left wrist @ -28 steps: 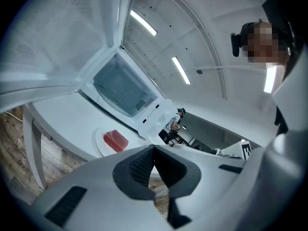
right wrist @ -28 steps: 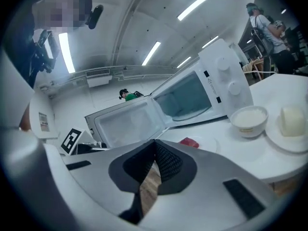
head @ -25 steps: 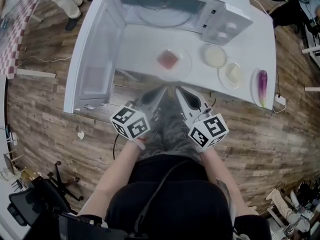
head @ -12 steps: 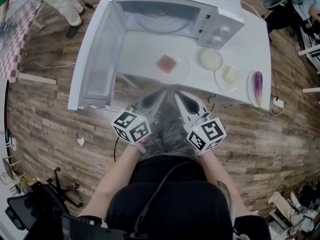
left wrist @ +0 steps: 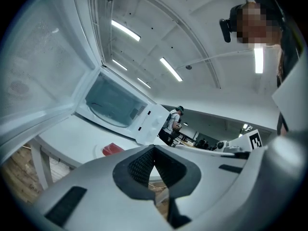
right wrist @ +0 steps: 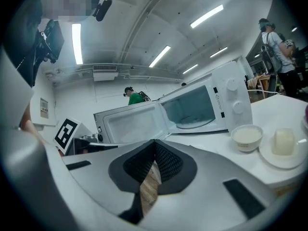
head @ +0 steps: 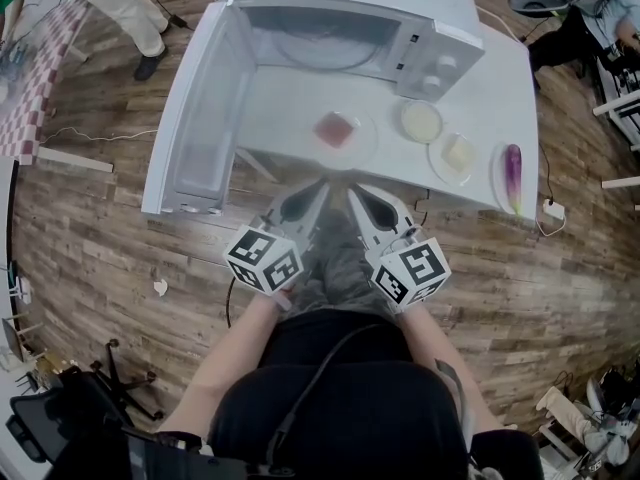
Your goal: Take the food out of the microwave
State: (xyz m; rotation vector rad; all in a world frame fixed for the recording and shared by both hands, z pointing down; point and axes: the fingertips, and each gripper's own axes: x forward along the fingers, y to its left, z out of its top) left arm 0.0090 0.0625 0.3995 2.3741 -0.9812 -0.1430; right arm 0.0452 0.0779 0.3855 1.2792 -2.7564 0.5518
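The pink food (head: 335, 128) lies on a clear plate (head: 368, 142) on the white table (head: 500, 78), just in front of the microwave (head: 340, 38), whose door (head: 195, 118) stands wide open. To the right of it are 1 small bowl (head: 422, 121) of white stuff, 1 plate with a pale block (head: 458, 156) and 1 purple eggplant (head: 513, 173). The left gripper (head: 322, 184) and the right gripper (head: 353, 188) are side by side at the table's near edge, each with its 2 jaws pressed together and holding nothing.
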